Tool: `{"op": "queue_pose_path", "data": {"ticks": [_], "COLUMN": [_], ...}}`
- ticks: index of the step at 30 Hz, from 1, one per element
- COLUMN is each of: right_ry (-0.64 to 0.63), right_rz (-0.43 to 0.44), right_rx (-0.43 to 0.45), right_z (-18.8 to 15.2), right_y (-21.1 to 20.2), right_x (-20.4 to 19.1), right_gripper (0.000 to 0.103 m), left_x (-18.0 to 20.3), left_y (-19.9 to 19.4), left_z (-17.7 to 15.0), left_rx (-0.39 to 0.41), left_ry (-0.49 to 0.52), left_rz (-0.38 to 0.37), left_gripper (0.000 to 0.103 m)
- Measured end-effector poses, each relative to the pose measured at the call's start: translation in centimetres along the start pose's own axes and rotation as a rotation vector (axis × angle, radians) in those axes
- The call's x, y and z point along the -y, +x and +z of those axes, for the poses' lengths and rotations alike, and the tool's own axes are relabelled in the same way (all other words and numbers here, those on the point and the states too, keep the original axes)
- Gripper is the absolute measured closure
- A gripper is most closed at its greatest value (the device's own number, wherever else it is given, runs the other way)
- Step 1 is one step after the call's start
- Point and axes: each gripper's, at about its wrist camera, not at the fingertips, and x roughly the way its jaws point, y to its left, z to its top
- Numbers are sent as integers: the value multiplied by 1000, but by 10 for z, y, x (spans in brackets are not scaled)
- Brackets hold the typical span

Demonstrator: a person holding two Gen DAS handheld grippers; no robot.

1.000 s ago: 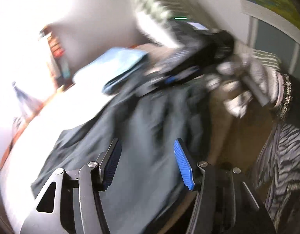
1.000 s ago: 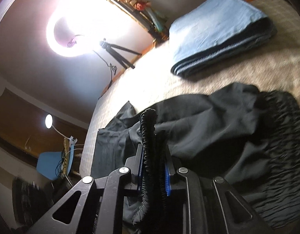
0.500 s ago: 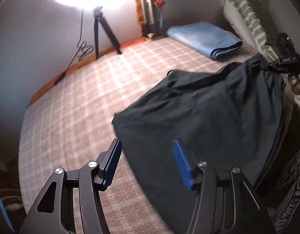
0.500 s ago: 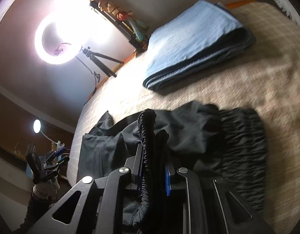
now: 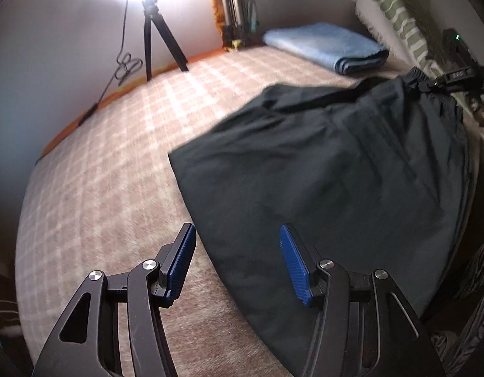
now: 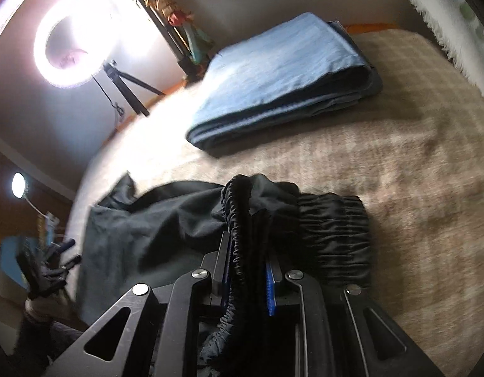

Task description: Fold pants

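No readable text, labels, brands or numbers in either view. Only candidate: small pale markings on the black device (image 5: 458, 73) far right of the left tongs, too blurred to read. A green indicator dot on it is lit; it carries no characters.

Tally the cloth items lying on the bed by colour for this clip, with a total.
Black: 1, the pants, waistband pinched in the right gripper
Blue: 1, the folded cloth near the far edge of the bed
Total: 2
The left gripper is open and holds nothing.
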Motion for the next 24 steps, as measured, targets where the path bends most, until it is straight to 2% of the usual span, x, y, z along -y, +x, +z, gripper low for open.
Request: {"op": "queue_pose_path", "data": {"ticks": [4,7,9,10,12,16,19,21,24], "right_ry": [-42,-111,-174,-195,-212,-238,-277,-293,-237], "right_rz": [-82,-180,-188,-187,-246,-184,-213,-272,-233], "right_rx": [22,123,178,184,195,174,134,99,46], "right_z": [0,-2,-5,-5,-5,-2,-2,-3,-3], "right_y": [-14,-37,-46,-47,-42,-25,-5,13,30], "right_x": [-11,-32,-48,-55,-63,-75,-82,-79,-65], "right_gripper": [73,63,62,61,60,59,59,57,56], "left_x": [7,2,-1,-3,-3,1,4,3,-1], "left_y": [4,-5,-11,-16,-21,-25,-19,-14,-10], "left_z": [-6,-6,-6,-5,-6,-9,-14,-18,-29], "left_rx": [-8,22,46,61,79,91,71,51,25], "left_ry": [60,35,2,-17,-27,-34,-29,-41,-52], "left_rz": [40,49,39,25,19,-19,-41,-55,-56], "left_gripper": [48,48,48,48,48,48,48,48,48]}}
